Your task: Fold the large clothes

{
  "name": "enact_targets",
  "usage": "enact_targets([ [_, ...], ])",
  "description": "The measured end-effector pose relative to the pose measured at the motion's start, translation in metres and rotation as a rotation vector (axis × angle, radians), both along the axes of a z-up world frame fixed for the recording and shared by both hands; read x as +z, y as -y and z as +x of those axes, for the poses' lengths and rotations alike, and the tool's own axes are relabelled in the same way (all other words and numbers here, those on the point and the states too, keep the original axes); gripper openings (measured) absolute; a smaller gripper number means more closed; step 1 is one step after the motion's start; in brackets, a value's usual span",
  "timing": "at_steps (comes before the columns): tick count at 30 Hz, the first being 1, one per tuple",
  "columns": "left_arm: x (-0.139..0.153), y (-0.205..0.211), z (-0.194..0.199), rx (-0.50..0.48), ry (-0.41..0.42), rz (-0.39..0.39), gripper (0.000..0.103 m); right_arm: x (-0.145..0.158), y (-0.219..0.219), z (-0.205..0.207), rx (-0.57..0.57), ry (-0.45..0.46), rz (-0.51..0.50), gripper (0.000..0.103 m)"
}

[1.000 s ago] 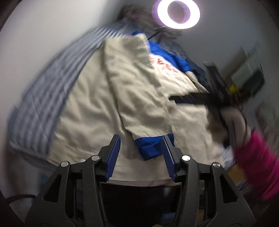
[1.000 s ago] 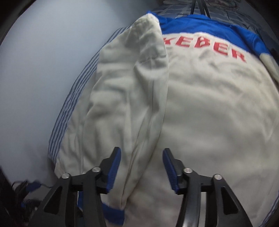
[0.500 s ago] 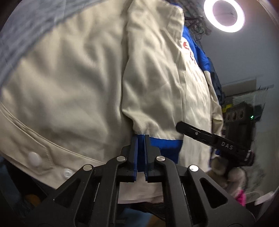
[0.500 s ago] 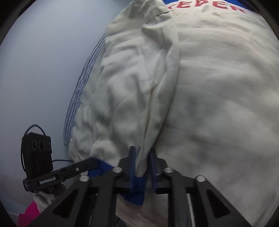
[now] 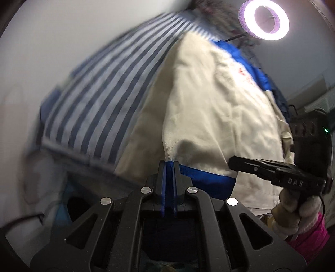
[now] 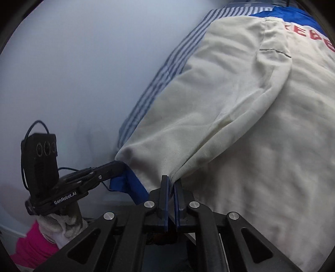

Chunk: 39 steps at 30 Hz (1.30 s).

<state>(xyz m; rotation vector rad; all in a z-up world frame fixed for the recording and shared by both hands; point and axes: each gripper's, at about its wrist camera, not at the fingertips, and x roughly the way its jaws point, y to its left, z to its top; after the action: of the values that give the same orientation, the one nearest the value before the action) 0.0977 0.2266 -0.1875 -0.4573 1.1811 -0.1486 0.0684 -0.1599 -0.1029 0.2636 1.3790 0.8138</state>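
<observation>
A cream jacket (image 5: 219,108) with blue trim and red lettering lies on a striped sheet. Its sleeve (image 6: 209,129) is lifted and stretched away from the body of the jacket (image 6: 282,146). My left gripper (image 5: 169,164) is shut on the sleeve's end at one edge of the blue cuff (image 5: 205,177). My right gripper (image 6: 171,180) is shut on the same sleeve end at the cuff's other edge. Each wrist view also shows the opposite tool: the right gripper (image 5: 231,164) at the cuff's right corner, the left gripper (image 6: 120,166) on the blue cuff (image 6: 127,184).
The blue-and-white striped sheet (image 5: 100,100) covers the bed under the jacket. A lit ring light (image 5: 264,19) stands behind it, next to a plain wall (image 6: 83,62). A gloved hand (image 5: 297,211) with a pink sleeve (image 6: 31,246) holds each tool. Shelving shows at the far right.
Both grippers went from open to shut on the sleeve's cuff end. They then drew the sleeve sideways off the jacket body, and more striped sheet shows now.
</observation>
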Motion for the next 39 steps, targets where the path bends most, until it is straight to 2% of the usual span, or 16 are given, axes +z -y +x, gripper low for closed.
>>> enact_targets([
  [3,-0.012,0.004,0.001,-0.012,-0.019,0.024,0.002,-0.020,-0.005,-0.004,-0.007,-0.048,-0.034,0.001],
  [5,-0.010,0.005,-0.002,-0.011,-0.013,0.018,0.002,-0.025,-0.007,-0.009,0.009,-0.040,-0.068,0.001],
  [7,0.000,0.005,-0.007,-0.007,0.022,0.013,0.002,-0.022,-0.003,-0.009,-0.006,-0.045,-0.055,0.001],
  [10,0.013,0.008,-0.008,-0.012,0.078,0.044,0.002,-0.006,0.001,-0.008,-0.017,-0.019,-0.024,0.001],
  [12,0.001,0.010,-0.005,-0.021,0.037,0.069,0.002,-0.001,-0.002,-0.008,-0.001,0.014,-0.039,0.001],
  [14,-0.016,0.017,0.000,-0.029,-0.022,0.094,0.002,-0.010,-0.006,-0.009,0.031,0.009,-0.085,0.002],
  [17,-0.022,0.018,-0.002,-0.037,-0.036,0.116,0.003,-0.018,-0.011,-0.017,0.099,-0.004,-0.143,0.015],
  [19,-0.014,0.017,-0.004,-0.040,-0.012,0.124,0.003,-0.007,-0.004,-0.018,0.115,0.020,-0.142,0.034],
  [22,-0.003,0.012,-0.006,-0.012,0.001,0.123,0.004,0.021,0.021,-0.010,0.095,0.090,-0.105,0.036],
  [25,0.008,0.003,-0.008,0.040,0.022,0.039,0.004,0.048,0.051,0.014,0.028,0.196,-0.118,0.036],
  [26,0.013,0.000,-0.009,0.051,0.042,0.037,0.005,0.056,0.060,0.026,-0.007,0.232,-0.132,0.036],
  [28,0.020,0.000,-0.004,0.066,0.070,0.033,0.013,0.064,0.065,0.052,-0.068,0.284,-0.143,0.035],
  [31,0.021,0.006,0.007,0.069,0.078,0.019,0.014,0.068,0.056,0.097,-0.114,0.347,-0.159,0.031],
  [35,0.020,0.019,0.018,0.054,0.088,0.042,0.013,0.054,0.023,0.147,-0.117,0.381,-0.178,0.028],
  [39,0.008,0.018,0.024,0.075,0.059,0.055,0.013,0.028,-0.028,0.203,-0.101,0.417,-0.213,0.027],
])
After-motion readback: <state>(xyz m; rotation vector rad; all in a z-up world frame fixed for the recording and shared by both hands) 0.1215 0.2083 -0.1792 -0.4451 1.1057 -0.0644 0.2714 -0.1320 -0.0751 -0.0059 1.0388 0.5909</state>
